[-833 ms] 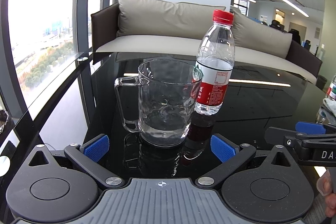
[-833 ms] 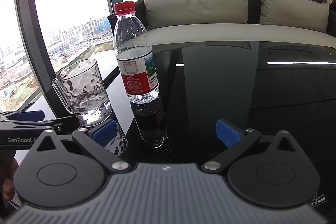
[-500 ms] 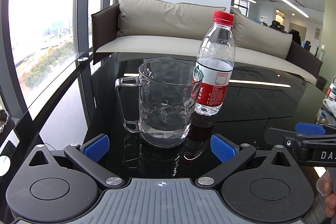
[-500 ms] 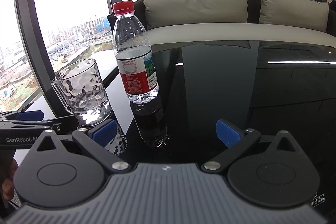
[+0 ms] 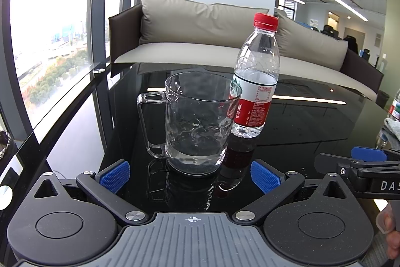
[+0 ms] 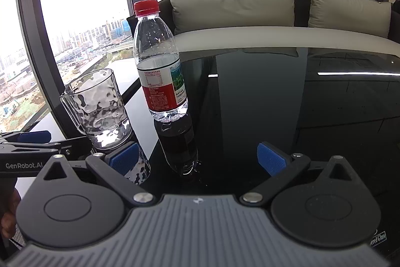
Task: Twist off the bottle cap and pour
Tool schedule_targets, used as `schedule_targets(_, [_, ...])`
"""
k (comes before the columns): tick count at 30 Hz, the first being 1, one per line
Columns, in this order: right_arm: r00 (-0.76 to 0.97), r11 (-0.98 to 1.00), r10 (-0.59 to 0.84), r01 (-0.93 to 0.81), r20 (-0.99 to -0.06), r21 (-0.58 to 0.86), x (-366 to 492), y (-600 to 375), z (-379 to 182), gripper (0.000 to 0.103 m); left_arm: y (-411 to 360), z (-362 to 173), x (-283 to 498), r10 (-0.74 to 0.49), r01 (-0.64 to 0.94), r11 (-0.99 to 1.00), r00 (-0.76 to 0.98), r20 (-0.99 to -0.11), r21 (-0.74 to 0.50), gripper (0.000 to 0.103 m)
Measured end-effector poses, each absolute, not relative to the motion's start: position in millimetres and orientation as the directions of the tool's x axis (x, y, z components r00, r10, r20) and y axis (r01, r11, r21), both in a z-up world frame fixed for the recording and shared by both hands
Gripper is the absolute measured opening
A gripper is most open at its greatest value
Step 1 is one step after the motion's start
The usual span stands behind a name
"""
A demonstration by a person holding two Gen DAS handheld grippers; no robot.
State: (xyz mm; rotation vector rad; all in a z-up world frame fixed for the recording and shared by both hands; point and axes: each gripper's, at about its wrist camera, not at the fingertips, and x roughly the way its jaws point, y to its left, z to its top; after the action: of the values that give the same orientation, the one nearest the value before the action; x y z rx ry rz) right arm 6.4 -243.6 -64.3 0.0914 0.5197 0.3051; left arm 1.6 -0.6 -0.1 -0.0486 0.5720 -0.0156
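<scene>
A clear plastic water bottle with a red cap and red-white label stands upright on the black glass table. Just left of it and nearer stands a clear glass mug, handle to the left, a little water at its bottom. My left gripper is open, blue pads wide apart, just short of the mug. My right gripper is open too, nothing between its fingers, a short way in front of the bottle. Each gripper's finger shows at the edge of the other's view.
A sofa with beige cushions runs behind the table. Tall windows are on the left, beyond the table's left edge. A second bottle and a grey cloth sit at the far right. A person's hand shows at lower right.
</scene>
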Motion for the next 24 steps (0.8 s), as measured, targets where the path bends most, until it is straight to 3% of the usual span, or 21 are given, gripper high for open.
schedule_targets(24, [0.829, 0.952, 0.305, -0.264, -0.469, 0.154, 8.2, -240.9, -70.9, 0.103, 0.6, 0.8, -2.3, -0.030, 0.002, 0.999, 0.839, -0.543, -0.053, 0.102])
